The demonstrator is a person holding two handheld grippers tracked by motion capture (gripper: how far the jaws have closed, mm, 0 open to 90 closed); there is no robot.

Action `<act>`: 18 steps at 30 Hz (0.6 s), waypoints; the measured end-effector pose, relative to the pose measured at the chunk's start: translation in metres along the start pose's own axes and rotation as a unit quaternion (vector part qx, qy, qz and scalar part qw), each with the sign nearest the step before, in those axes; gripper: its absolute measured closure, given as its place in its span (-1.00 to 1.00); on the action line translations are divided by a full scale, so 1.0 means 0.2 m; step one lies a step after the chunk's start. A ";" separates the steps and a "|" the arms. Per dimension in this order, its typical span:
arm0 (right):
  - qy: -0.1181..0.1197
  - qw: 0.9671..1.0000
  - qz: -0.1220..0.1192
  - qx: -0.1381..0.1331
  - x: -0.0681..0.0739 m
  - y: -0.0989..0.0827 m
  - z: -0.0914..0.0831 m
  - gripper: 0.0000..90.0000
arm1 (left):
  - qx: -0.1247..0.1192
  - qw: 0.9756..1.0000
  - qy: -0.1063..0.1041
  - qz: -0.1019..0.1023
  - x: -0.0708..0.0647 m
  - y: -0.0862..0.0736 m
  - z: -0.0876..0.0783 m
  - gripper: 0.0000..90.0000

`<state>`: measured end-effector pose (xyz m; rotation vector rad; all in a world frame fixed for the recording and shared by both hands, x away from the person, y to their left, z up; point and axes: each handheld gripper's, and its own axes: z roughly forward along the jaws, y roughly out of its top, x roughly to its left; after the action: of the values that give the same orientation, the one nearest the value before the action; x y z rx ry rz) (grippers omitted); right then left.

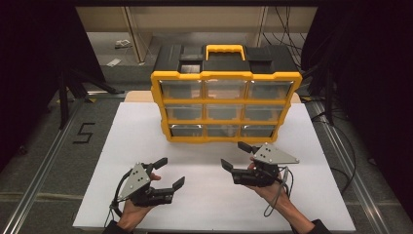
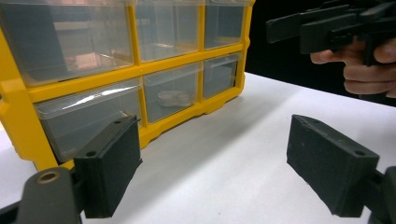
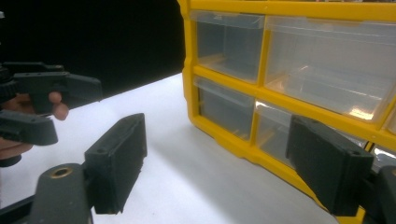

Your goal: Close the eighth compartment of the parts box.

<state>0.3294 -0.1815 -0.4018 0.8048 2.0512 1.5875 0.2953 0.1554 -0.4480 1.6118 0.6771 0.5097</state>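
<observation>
A yellow and black drawer organizer point(image 1: 225, 92) stands upright at the back of the white table point(image 1: 146, 126), with clear drawers in three rows, all closed. Its bottom middle drawer point(image 2: 170, 91) holds a small pale object point(image 2: 175, 98). My left gripper point(image 1: 169, 172) hovers open near the table's front left, empty, jaws wide apart point(image 2: 215, 168). My right gripper point(image 1: 238, 155) is open too, empty, just in front of the organizer's bottom right point(image 3: 215, 163). Each gripper view shows the other gripper point(image 2: 327, 28) point(image 3: 42, 107) in a hand.
Bare white table lies between the grippers and the organizer. A metal rail point(image 1: 41, 165) runs along the floor at the left, another rail point(image 1: 350, 165) at the right. Cables point(image 1: 292, 29) hang behind the organizer. A cable point(image 1: 275, 197) trails from the right gripper.
</observation>
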 end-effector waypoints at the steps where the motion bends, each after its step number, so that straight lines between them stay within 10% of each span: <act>1: 0.002 1.000 0.000 -0.001 0.00 0.00 0.00 -0.54 | 0.000 1.000 0.000 0.001 0.00 0.00 0.00 -0.62; 18: 0.007 1.000 -0.001 -0.001 0.01 -0.03 -0.04 -0.59 | 0.001 1.000 -0.001 0.003 0.00 0.00 0.00 -0.62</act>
<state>0.3219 -0.1880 -0.4054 0.7926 2.0579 1.5984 0.2956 0.1548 -0.4478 1.6161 0.6727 0.5120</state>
